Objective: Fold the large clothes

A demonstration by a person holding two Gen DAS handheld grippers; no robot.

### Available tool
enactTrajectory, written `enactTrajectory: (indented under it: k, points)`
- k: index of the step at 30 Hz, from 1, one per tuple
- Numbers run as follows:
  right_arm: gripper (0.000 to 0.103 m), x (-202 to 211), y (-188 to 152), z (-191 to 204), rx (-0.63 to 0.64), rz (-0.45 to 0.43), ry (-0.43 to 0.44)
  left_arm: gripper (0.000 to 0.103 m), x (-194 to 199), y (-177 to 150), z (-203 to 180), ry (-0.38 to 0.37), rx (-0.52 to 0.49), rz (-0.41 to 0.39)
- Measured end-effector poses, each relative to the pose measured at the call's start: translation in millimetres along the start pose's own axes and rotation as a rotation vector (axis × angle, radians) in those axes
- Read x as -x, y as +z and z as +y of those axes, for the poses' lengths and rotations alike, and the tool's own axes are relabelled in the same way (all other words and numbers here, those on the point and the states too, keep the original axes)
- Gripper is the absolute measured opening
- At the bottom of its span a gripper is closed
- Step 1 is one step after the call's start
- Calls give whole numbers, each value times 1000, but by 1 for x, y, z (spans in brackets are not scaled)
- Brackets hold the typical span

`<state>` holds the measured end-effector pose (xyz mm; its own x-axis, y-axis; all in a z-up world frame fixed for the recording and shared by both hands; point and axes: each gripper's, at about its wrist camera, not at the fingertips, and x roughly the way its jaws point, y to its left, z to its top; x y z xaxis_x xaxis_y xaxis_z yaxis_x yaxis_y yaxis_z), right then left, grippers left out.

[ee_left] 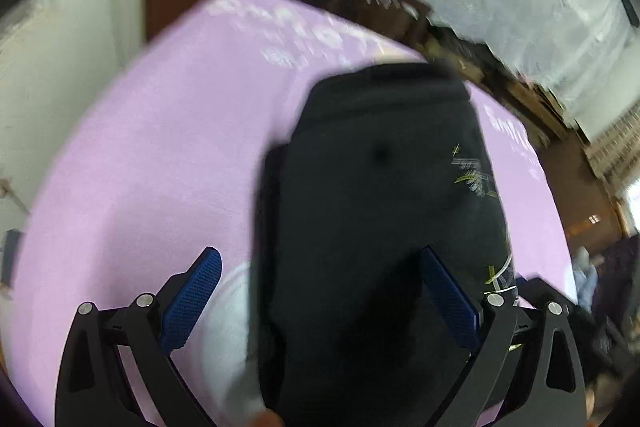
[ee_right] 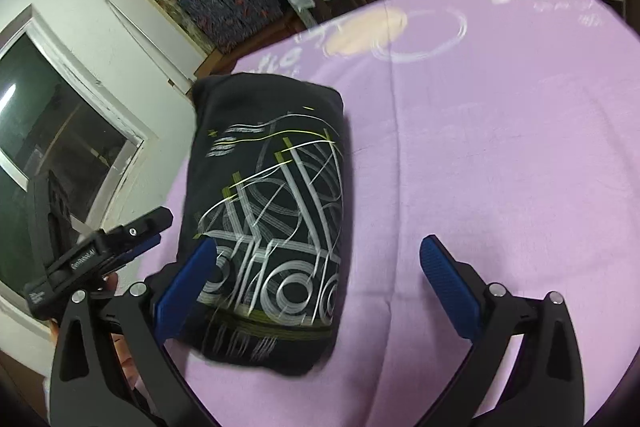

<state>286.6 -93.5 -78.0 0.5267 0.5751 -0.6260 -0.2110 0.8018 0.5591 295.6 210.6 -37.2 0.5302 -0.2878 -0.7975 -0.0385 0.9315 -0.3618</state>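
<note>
The right gripper (ee_right: 320, 259) hangs with blue-padded fingers apart, holding nothing. Just ahead-left lies the folded black T-shirt with white line print (ee_right: 276, 211), long axis pointing away across the lilac-covered bench (ee_right: 500, 147). The left gripper (ee_left: 320, 283), also spread, straddles its near end.

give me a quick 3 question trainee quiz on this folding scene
1. True or false: the black garment lies spread out flat and unfolded.
2. What does the garment rest on? A) bare wood B) a lilac cloth C) a metal tray
3. How do the jaws of the right gripper and left gripper stand?

Key: 1. False, it is folded into a compact bundle. 2. B. 3. Both wide open, gripping nothing.
</note>
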Motion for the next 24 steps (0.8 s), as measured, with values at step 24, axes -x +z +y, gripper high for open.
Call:
enactTrajectory:
  k: [24]
  points:
    - [97,-28,-22,46,-208,203,754,99,106,-66,19,-267,72,-119]
